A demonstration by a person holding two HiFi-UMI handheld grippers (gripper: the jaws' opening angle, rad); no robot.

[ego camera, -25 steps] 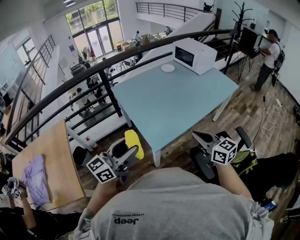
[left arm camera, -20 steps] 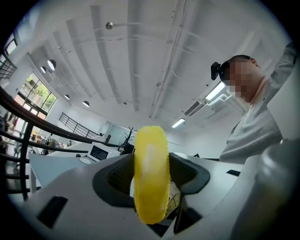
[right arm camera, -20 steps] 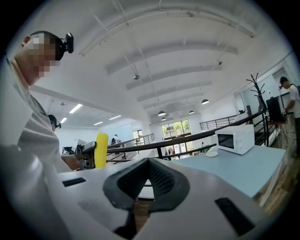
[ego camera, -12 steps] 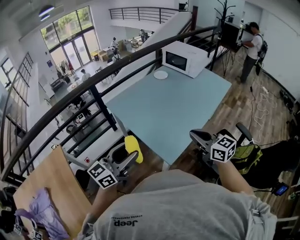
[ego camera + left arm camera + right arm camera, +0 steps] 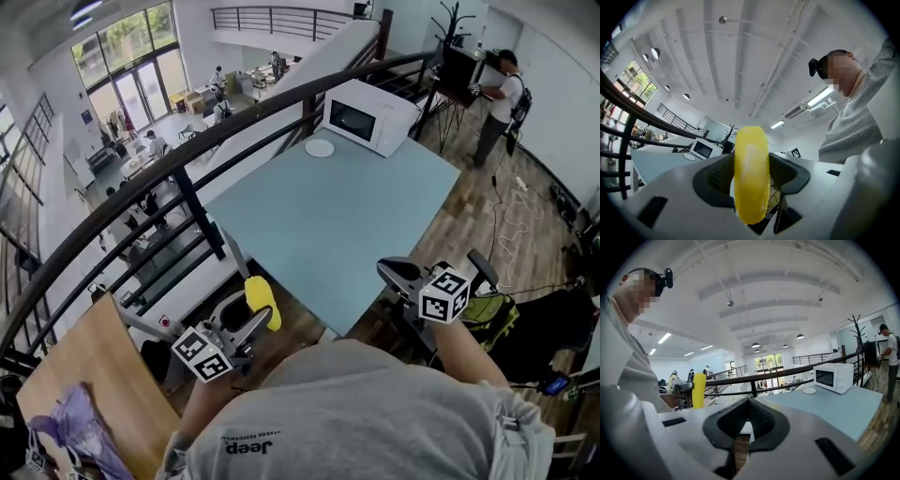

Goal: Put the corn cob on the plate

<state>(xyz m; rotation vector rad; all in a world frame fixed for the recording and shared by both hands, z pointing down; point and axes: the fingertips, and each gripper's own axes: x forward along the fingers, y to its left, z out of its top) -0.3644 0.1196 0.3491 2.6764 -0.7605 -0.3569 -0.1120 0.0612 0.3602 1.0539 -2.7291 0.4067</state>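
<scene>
Corn cob, base hidden (left hand-held gripper)

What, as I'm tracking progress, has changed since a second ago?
The person has turned slightly, carrying both grippers along; in the head view the wooden table slid toward the lower left. Nothing grasped or released: left gripper stays shut on the corn cob, right gripper empty, plate beside the microwave.

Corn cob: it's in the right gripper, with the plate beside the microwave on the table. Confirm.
Wrong gripper: the left gripper view shows the corn cob clamped in the left gripper. The plate is beside the microwave on the table.
</scene>
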